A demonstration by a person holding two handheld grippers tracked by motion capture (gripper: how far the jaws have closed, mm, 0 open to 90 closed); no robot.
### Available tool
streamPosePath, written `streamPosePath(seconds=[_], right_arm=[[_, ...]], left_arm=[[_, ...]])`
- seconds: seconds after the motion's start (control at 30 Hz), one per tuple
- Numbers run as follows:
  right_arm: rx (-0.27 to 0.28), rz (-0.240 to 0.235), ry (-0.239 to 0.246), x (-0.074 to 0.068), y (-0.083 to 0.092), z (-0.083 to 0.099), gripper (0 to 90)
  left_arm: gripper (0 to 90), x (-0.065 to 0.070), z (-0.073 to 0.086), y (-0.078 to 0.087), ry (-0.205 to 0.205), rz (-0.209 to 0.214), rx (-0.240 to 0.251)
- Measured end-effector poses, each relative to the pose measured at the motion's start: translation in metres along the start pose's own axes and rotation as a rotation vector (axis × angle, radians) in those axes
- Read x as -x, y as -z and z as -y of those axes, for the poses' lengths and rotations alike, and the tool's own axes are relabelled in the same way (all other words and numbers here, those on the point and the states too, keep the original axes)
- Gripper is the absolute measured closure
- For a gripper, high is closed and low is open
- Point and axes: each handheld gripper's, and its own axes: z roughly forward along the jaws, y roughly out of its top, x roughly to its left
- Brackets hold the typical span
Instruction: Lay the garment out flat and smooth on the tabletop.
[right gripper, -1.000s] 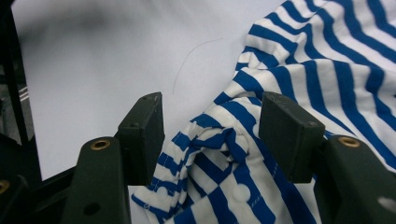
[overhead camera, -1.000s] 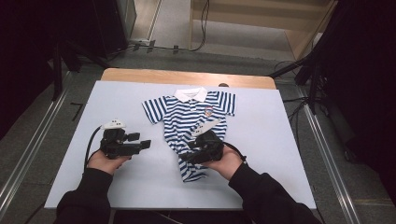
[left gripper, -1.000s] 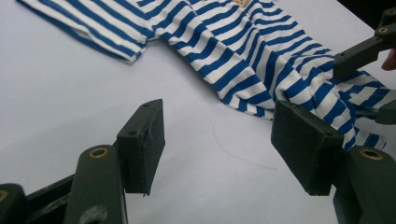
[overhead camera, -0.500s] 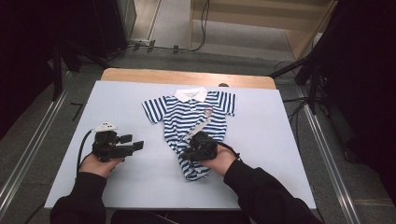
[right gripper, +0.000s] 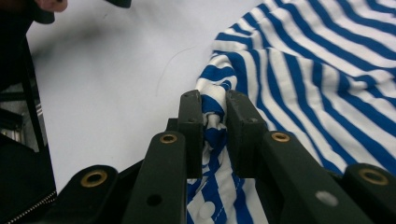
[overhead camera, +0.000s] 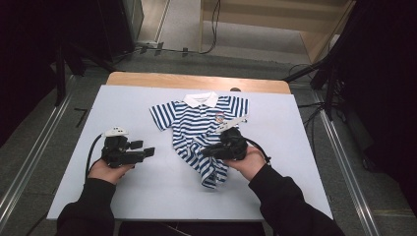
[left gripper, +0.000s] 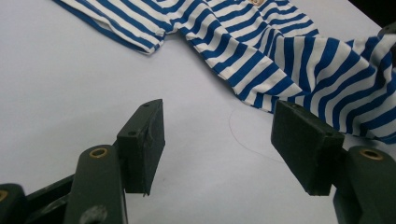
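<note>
A blue-and-white striped polo shirt (overhead camera: 196,120) with a white collar lies face up on the pale table (overhead camera: 123,196). My right gripper (overhead camera: 206,151) points left over the shirt's lower part. Its jaws have just been closing and now pinch a bunched fold of the striped fabric (right gripper: 212,109); the right gripper (right gripper: 215,105) is shut on it. My left gripper (overhead camera: 150,151) rests on the table left of the shirt and points toward it. The left gripper (left gripper: 217,126) is open with bare table between its jaws, and the shirt (left gripper: 289,51) lies just beyond.
A wooden strip (overhead camera: 196,79) runs along the table's far edge. Metal rails (overhead camera: 29,162) flank the table on the floor, and cables (overhead camera: 314,113) hang at the right. A thin curved thread (left gripper: 238,135) lies on the table by the hem.
The right gripper has shifted left over the lower shirt and shut on a fold of it; the hem is now bunched. The left gripper has barely moved.
</note>
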Motion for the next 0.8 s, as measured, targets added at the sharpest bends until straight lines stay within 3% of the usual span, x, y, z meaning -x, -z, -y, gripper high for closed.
streamPosePath(seconds=[0.23, 0.57, 0.8], right_arm=[[0.026, 0.024, -0.053, 0.018, 0.016, 0.008, 75.5], [0.031, 0.056, -0.105, 0.038, 0.026, 0.022, 75.5], [0.029, 0.095, -0.171, 0.059, 0.031, 0.036, 75.4]], left_arm=[[35.5, 0.003, -0.006, -0.01, -0.017, 0.024, -0.013], [35.5, 0.008, -0.014, -0.023, -0.04, 0.045, -0.026], [35.5, 0.01, -0.019, -0.03, -0.05, 0.061, -0.027]])
